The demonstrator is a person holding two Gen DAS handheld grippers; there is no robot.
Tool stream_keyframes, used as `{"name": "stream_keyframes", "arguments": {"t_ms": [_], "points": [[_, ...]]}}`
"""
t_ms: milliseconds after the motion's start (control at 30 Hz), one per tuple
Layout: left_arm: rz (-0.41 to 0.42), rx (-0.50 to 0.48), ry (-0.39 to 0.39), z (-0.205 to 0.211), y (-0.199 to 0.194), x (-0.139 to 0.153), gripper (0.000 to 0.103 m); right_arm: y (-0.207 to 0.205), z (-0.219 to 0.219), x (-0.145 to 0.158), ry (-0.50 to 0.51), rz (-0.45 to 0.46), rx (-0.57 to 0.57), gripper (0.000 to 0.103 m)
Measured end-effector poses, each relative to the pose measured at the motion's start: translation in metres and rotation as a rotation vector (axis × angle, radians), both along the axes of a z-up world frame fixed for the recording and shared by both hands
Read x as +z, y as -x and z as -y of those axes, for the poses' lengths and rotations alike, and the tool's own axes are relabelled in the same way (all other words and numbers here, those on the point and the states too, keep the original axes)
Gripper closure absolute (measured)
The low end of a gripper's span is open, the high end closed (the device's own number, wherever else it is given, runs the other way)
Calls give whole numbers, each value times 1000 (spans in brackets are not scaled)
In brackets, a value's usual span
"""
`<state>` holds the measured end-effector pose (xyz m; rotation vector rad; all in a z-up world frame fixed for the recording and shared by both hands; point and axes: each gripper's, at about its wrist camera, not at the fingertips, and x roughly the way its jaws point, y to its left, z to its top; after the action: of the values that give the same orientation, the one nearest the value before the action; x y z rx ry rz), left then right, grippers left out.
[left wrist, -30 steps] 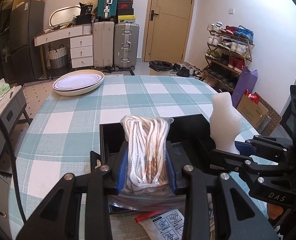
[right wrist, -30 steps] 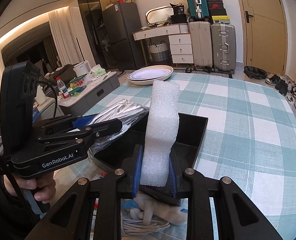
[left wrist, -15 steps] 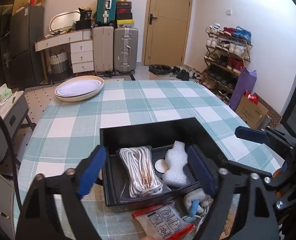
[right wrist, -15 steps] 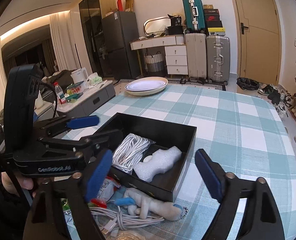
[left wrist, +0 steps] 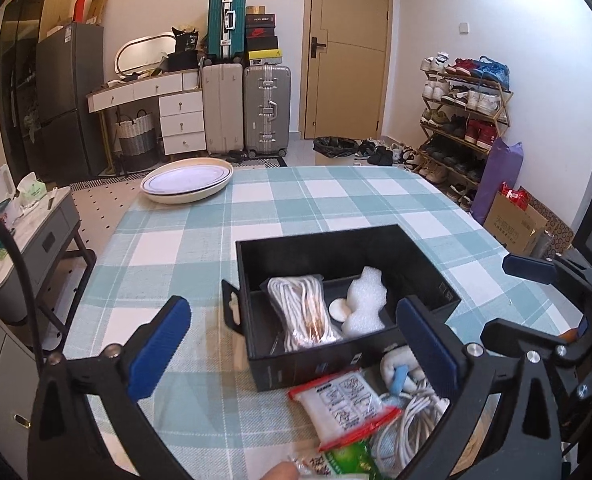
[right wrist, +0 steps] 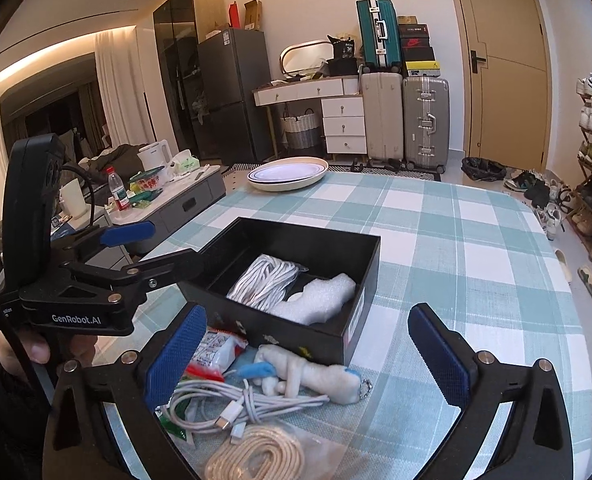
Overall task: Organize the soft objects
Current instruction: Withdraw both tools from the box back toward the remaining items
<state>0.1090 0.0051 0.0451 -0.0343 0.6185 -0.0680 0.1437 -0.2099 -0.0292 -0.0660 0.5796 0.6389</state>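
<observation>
Our left gripper (left wrist: 296, 344) and right gripper (right wrist: 308, 356) have just opened wide, both empty; rope (left wrist: 300, 312) and foam (left wrist: 366, 300) lie in the box (left wrist: 324, 244).

Each black plastic tool has two angular arms tipped with blue ribbed pads and studded with round silver screws. In the right wrist view the left tool (right wrist: 135, 248) carries white "GenRobot.AI" lettering, a tall rounded black housing and a black cable. The right tool (right wrist: 308, 344) is built alike.
</observation>
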Motion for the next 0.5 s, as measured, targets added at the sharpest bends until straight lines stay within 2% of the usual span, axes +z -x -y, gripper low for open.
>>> {"name": "stream_keyframes", "arguments": {"t_ms": [233,500], "points": [[-8,16,-16,-9,18,-6,0,10,6,-12,-4,-45,-8,0],[-25,25,-26,-15,32,-10,0,22,8,-28,40,-80,-3,0]]}}
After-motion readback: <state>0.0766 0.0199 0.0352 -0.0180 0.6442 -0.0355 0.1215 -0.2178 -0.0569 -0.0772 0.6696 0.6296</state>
